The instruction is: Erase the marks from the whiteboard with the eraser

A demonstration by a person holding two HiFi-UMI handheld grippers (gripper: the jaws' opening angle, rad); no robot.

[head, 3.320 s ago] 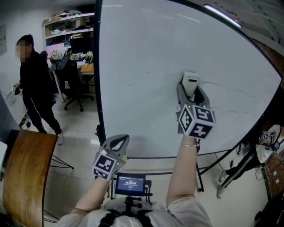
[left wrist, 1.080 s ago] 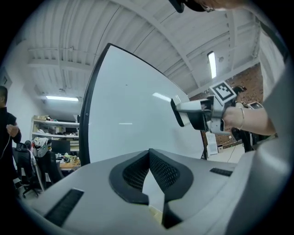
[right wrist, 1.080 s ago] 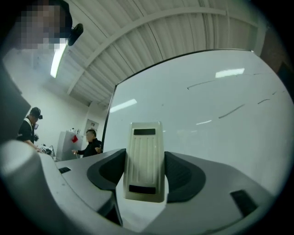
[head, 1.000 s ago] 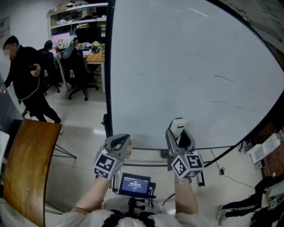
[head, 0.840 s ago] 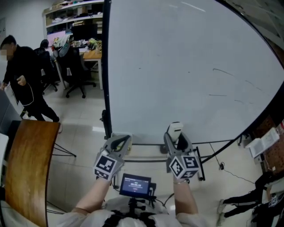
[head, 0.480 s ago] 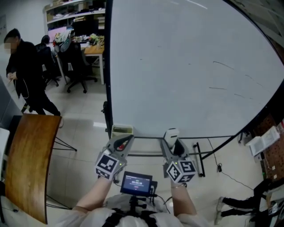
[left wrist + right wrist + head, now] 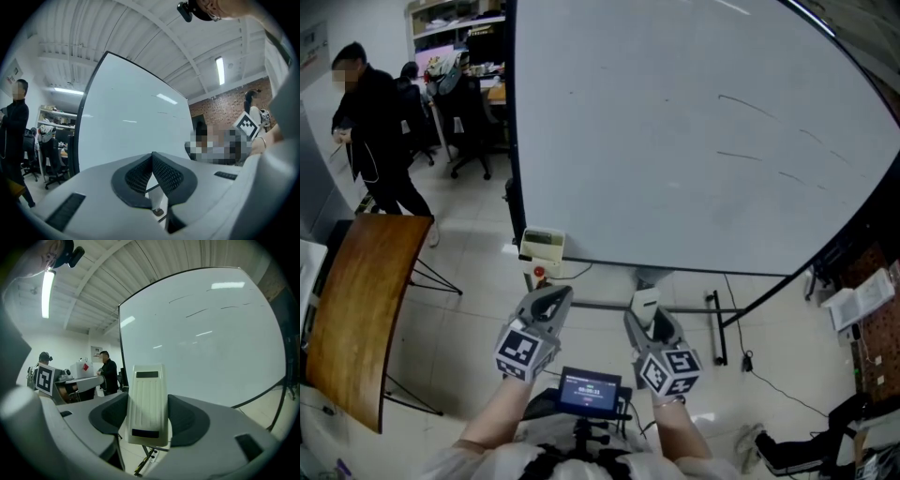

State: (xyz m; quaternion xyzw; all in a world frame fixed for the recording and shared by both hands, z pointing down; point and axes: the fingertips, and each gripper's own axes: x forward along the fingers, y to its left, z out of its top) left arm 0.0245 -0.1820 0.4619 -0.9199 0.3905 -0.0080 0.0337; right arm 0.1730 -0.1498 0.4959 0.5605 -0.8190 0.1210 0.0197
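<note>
Several faint marks (image 7: 741, 105) show on the whiteboard (image 7: 656, 141), at one o'clock and well apart from the nearer right gripper (image 7: 649, 319), which clamps the eraser (image 7: 644, 300) lengthwise along its jaws, while the left gripper (image 7: 555, 296) is pinched together, empty.

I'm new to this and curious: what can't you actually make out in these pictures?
Eraser wiping side: right gripper view shows only its ribbed back.
Whiteboard marks: head view, too thin to read.
Person face: head view, blurred patch over it.
Screen text: head view, too small.
</note>
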